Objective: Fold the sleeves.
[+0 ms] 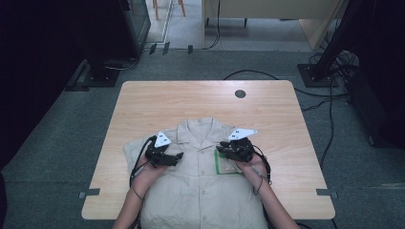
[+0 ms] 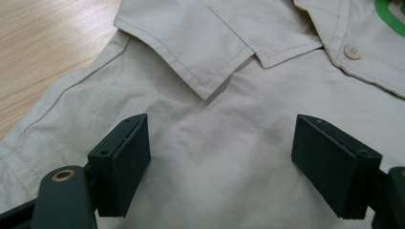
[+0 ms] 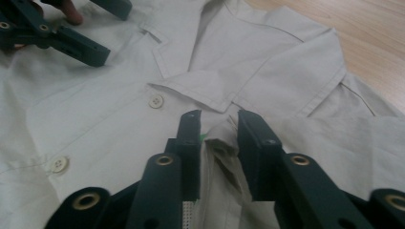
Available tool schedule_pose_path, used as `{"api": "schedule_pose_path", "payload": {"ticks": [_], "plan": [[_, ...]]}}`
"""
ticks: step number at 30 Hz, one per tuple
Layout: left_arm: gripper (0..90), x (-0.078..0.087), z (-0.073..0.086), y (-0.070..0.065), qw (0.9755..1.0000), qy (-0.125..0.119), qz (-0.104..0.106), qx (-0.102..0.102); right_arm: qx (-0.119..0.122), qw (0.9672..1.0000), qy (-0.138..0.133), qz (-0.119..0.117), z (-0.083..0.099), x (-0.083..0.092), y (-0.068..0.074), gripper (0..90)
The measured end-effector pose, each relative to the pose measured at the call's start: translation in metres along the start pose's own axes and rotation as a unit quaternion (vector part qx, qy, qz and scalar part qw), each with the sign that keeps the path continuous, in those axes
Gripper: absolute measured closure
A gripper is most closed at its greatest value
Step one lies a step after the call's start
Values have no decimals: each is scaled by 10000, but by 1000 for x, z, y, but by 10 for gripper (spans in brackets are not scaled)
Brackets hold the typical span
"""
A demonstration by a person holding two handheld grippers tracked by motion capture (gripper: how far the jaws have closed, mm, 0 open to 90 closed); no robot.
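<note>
Beige short-sleeved shirt [image 1: 200, 191] spread flat, buttoned, collar far, on near half of desk [image 1: 143, 102]; left tongs [image 2: 219, 157] wide open over left chest, gripping nothing; right tongs [image 3: 217, 143] narrowly parted, fabric fold standing between, at green-edged chest pocket [image 1: 224, 167].

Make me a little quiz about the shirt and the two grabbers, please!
1. True or false: the beige shirt lies flat on the wooden table with its collar pointing away from the person.
2. Which gripper has a fold of shirt fabric standing between its jaws? A) left gripper B) right gripper
3. What colour is the patch on the shirt's chest, beside the right gripper?

Key:
1. True.
2. B; the left gripper's jaws stand wide apart over smooth cloth.
3. Green edged.
</note>
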State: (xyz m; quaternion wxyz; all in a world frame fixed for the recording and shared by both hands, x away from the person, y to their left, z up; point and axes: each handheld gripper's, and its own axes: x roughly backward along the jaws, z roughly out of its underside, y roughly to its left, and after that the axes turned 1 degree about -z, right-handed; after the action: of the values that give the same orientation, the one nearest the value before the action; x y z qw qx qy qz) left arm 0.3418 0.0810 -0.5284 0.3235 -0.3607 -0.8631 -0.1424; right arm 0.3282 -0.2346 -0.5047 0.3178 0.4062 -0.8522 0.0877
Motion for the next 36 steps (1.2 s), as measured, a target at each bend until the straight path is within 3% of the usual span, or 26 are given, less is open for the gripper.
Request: {"api": "schedule_pose_path", "payload": {"ticks": [5, 13, 16, 22, 26, 36], "plan": [[210, 0, 0, 0, 10000, 1, -1, 1, -58, 9996, -133, -253, -4, 4, 0, 577], [210, 0, 0, 0, 10000, 1, -1, 1, 82, 9997, -193, -109, -3, 13, -7, 491], [210, 0, 0, 0, 10000, 3, -1, 0, 95, 9997, -224, -29, 0, 14, -12, 396], [210, 0, 0, 0, 10000, 2, -1, 2, 113, 9996, -262, -57, 4, 17, -18, 311], [209, 0, 0, 0, 10000, 0, -1, 2, 212, 9995, -211, 27, 6, 19, -19, 305], [210, 0, 0, 0, 10000, 0, -2, 0, 127, 9997, -217, 78, 11, 29, -29, 282]]}}
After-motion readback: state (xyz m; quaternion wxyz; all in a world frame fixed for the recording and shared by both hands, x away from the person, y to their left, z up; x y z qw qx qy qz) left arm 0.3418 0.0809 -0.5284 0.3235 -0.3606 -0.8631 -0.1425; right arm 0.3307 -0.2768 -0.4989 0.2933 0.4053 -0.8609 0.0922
